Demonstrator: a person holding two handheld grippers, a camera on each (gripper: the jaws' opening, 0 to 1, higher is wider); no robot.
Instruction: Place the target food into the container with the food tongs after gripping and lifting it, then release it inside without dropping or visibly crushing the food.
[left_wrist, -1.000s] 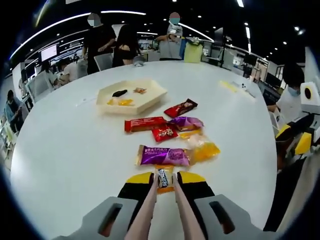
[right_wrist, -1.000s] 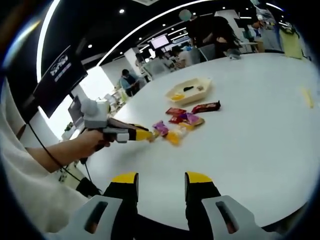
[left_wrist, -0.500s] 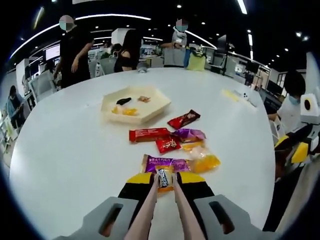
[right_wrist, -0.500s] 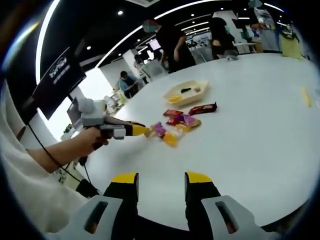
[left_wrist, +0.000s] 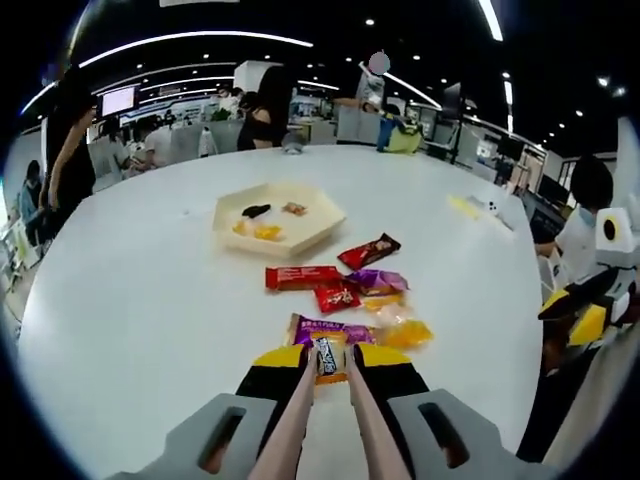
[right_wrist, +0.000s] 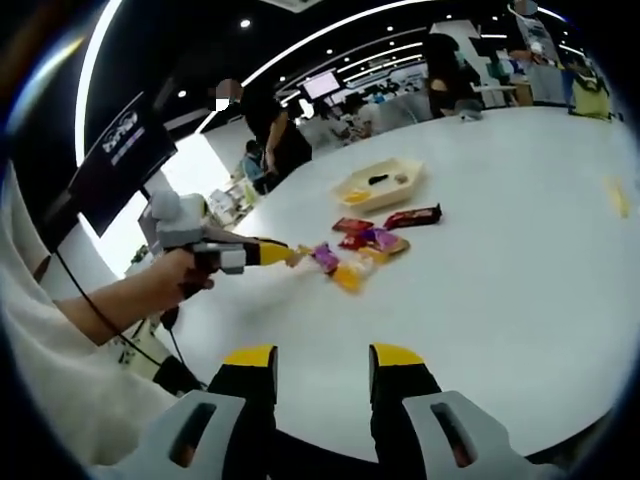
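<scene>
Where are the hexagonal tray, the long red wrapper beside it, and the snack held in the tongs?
hexagonal tray (left_wrist: 322, 214): left gripper view, right rim.
long red wrapper (left_wrist: 302, 277): left gripper view, middle.
snack (left_wrist: 326, 357): left gripper view, label.

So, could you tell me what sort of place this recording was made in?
Probably an open-plan office or lab: a large white table with snacks, people at desks behind it, wall screens and strip ceiling lights.

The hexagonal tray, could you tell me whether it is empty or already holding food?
Holding food: the tray contains a few small pieces.

Open-plan office: wall screens (left_wrist: 117, 99), ppl (left_wrist: 268, 105) at desks
</scene>
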